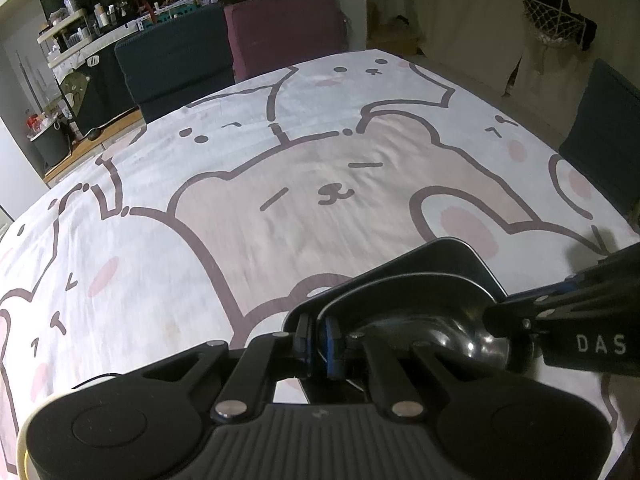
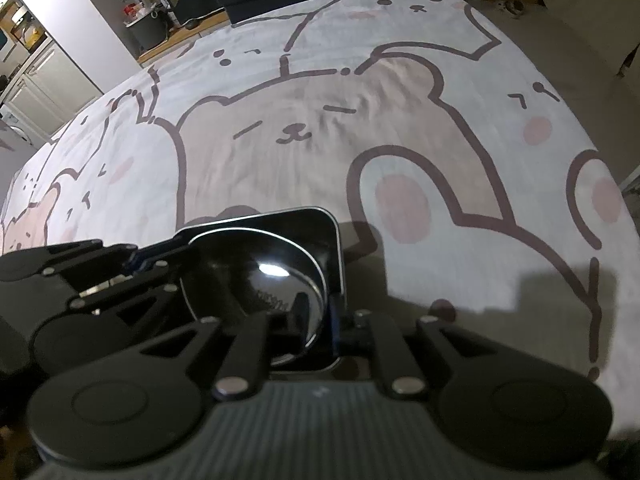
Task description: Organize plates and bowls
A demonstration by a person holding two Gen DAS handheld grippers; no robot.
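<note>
A glossy black round bowl [image 1: 420,320] [image 2: 260,280] sits inside a black square plate [image 1: 460,256] [image 2: 312,220] near the table's front edge. My left gripper [image 1: 317,340] straddles the bowl's left rim with its blue pads a narrow gap apart, and the thin rim stands between them without being pressed. It also shows in the right wrist view, my left gripper [image 2: 180,270]. My right gripper [image 2: 316,316] [image 1: 494,316] straddles the opposite rim of the bowl, with one finger inside the bowl and the other beside the plate's edge. Its jaws are slightly apart.
A tablecloth [image 1: 200,200] printed with cartoon bears covers the table. A dark chair [image 1: 176,68] and a maroon chair [image 1: 284,28] stand at the far side, and another dark chair [image 1: 604,128] at the right. Cluttered shelves [image 1: 76,36] fill the far left.
</note>
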